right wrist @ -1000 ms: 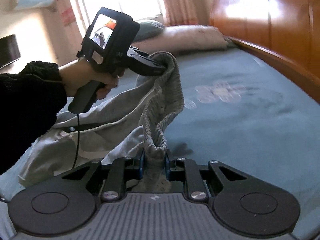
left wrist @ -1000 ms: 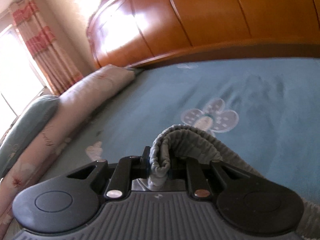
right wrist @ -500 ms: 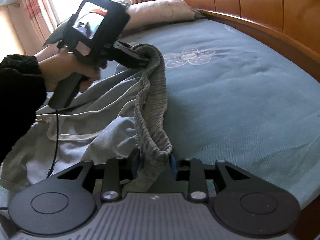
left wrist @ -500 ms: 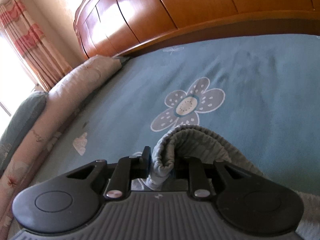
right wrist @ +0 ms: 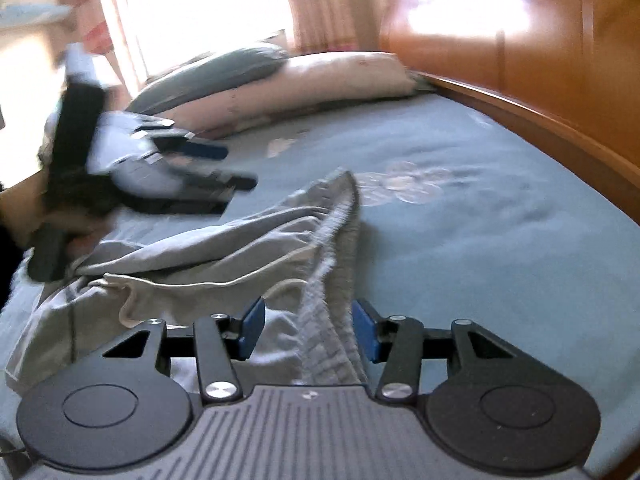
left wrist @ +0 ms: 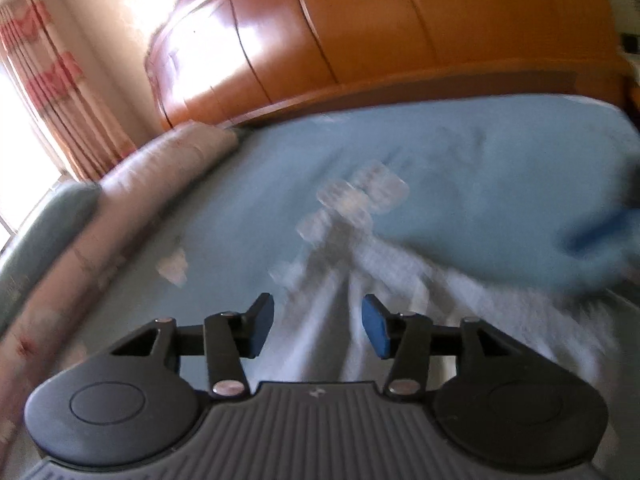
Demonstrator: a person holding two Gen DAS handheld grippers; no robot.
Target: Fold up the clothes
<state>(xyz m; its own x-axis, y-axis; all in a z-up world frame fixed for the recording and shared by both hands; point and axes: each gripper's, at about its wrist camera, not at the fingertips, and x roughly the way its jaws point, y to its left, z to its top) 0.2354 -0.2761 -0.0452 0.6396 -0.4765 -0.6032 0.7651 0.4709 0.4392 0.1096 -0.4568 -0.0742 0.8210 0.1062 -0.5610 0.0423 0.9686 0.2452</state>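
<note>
Grey sweatpants (right wrist: 248, 248) lie rumpled on the blue bedspread (right wrist: 500, 248), with the ribbed waistband (right wrist: 332, 240) running toward the flower print. My right gripper (right wrist: 308, 330) is open, with the waistband lying loose between its blue pads. My left gripper (left wrist: 318, 328) is open above the blurred grey cloth (left wrist: 400, 304). In the right wrist view the left gripper (right wrist: 224, 168) shows blurred at the left, open, above the pants.
A wooden headboard (left wrist: 380, 32) stands behind the bed. A pink pillow (right wrist: 304, 84) and a grey-green pillow (right wrist: 216, 72) lie along the window side. Pink striped curtains (left wrist: 52, 92) hang by the bright window. The blue bedspread (left wrist: 460, 184) has a pale flower print (left wrist: 356, 204).
Both grippers have opened and let go of the waistband. The pants have dropped onto the bed. The left gripper has pulled back and away to the left.
</note>
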